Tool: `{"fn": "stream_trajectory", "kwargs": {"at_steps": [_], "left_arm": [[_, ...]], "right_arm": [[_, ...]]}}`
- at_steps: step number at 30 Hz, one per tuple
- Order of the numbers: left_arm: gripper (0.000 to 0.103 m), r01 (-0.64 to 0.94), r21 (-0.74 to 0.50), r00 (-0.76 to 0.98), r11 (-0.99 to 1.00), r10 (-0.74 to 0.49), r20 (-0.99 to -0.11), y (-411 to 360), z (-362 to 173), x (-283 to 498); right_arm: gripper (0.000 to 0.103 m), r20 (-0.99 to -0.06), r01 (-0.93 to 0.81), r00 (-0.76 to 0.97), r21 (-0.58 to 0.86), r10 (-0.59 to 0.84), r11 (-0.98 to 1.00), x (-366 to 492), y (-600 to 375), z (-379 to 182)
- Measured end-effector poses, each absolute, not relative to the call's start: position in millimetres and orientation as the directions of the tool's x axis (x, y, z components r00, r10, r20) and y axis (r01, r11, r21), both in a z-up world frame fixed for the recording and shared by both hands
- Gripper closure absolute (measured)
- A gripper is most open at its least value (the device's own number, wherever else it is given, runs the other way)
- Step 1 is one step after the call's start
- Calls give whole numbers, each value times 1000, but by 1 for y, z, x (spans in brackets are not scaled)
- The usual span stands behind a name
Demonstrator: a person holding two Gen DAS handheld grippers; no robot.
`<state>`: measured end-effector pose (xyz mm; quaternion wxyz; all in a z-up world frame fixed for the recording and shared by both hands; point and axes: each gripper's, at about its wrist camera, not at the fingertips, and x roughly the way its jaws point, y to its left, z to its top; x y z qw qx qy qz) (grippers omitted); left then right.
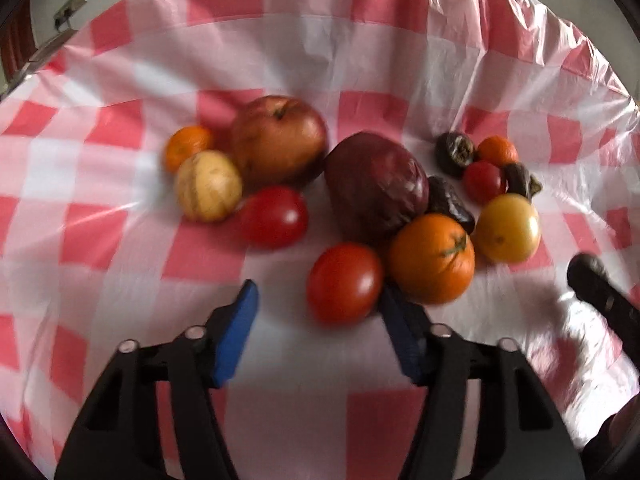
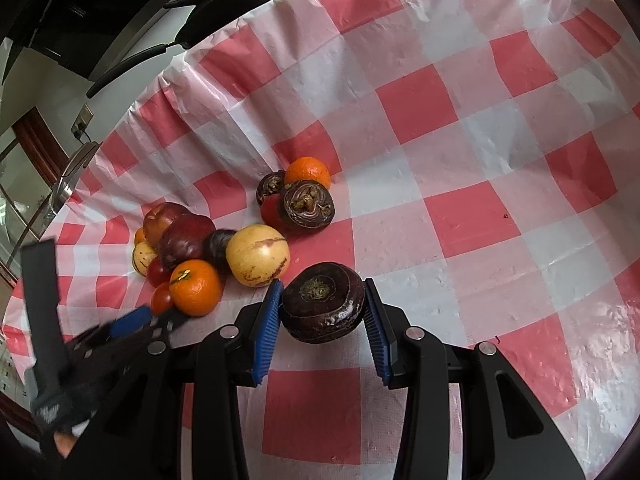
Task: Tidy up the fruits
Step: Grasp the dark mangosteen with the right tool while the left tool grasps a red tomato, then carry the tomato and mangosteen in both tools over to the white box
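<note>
Blue pads of the right gripper (image 2: 323, 312) press on both sides of a dark purple mangosteen (image 2: 323, 307), so its jaws are closed on that fruit. It sits at 6 o'clock in the right wrist view, low over the red and white checked tablecloth (image 2: 480, 184).

At 9 o'clock from it is the big pile: a yellow striped melon (image 2: 257, 256), a tangerine (image 2: 195, 287), a dark red fruit (image 2: 185, 242) and small tomatoes (image 2: 162, 299). At 11 o'clock is a small group with two more mangosteens (image 2: 309, 206) and a little orange (image 2: 308, 172).

The left gripper (image 1: 316, 320) has its jaws wide apart and holds nothing. A red tomato (image 1: 345, 282) lies just ahead, near its right finger. An apple (image 1: 279, 139) sits at 11 o'clock, further back.

The step looks like sorting, putting like with like. A good way is to carry the held mangosteen to the other two at 11 o'clock and set it down softly beside them, not on top. The squeeze should stay gentle, because round fruit can slip or roll. The left gripper should line up so the tomato is in the middle of its fingers before it closes, or it may push the tomato into the tangerine.
</note>
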<state>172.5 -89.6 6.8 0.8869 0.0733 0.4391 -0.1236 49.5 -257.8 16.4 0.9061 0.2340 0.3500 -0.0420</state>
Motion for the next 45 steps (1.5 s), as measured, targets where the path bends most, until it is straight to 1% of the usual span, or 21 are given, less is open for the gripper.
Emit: {"fn": "stream_trajectory", "kwargs": {"at_steps": [1, 2, 4, 9, 14, 17, 18, 22, 27, 28, 30, 33, 35, 37, 42, 45], "left_arm": [[57, 293, 29, 588, 956, -156, -794, -92, 7, 174], [68, 311, 31, 590, 950, -167, -790, -95, 7, 174], [69, 332, 54, 599, 942, -166, -783, -101, 8, 168], [70, 338, 22, 606, 941, -200, -770, -101, 14, 152], [70, 301, -53, 593, 952, -230, -771, -75, 12, 140], [70, 287, -59, 604, 956, -229, -763, -67, 14, 139], [70, 281, -60, 605, 958, -225, -764, -54, 10, 153], [70, 219, -102, 643, 970, -222, -733, -23, 26, 130], [70, 143, -146, 695, 979, -204, -689, 13, 41, 80], [70, 121, -164, 713, 979, -200, -672, 24, 47, 60], [70, 86, -178, 738, 980, -182, -650, 21, 50, 37], [70, 29, -213, 768, 977, -158, -620, 37, 59, -12], [70, 6, -207, 786, 978, -132, -603, 56, 64, -54], [70, -8, -179, 787, 984, -104, -609, 69, 63, -82], [70, -42, -126, 779, 991, -47, -625, 110, 60, -142], [70, -66, -106, 773, 992, -16, -634, 132, 58, -166]], "right_arm": [[63, -654, 240, 751, 396, 89, 886, 49, -258, 16], [63, -654, 241, 751, 398, 90, 885, 49, -258, 16], [63, -654, 241, 751, 401, 92, 884, 49, -258, 15], [63, -650, 240, 754, 407, 95, 881, 48, -259, 14], [63, -645, 238, 758, 416, 100, 878, 48, -260, 14], [63, -635, 241, 766, 431, 102, 870, 47, -263, 14], [63, -631, 240, 769, 435, 103, 868, 46, -263, 14], [63, -620, 240, 778, 445, 103, 862, 43, -264, 15], [63, -605, 234, 789, 456, 106, 859, 40, -265, 17], [63, -599, 228, 793, 460, 110, 858, 40, -266, 18], [63, -589, 219, 799, 473, 121, 854, 39, -267, 19], [63, -599, 180, 785, 467, 160, 866, 34, -260, 21], [63, -618, 191, 770, 461, 158, 867, 20, -252, 22], [63, -605, 165, 770, 495, 202, 853, -3, -238, 22], [63, -576, 29, 760, 492, 300, 870, -61, -173, 33], [63, -573, -70, 747, 436, 337, 897, -87, -128, 44]]}}
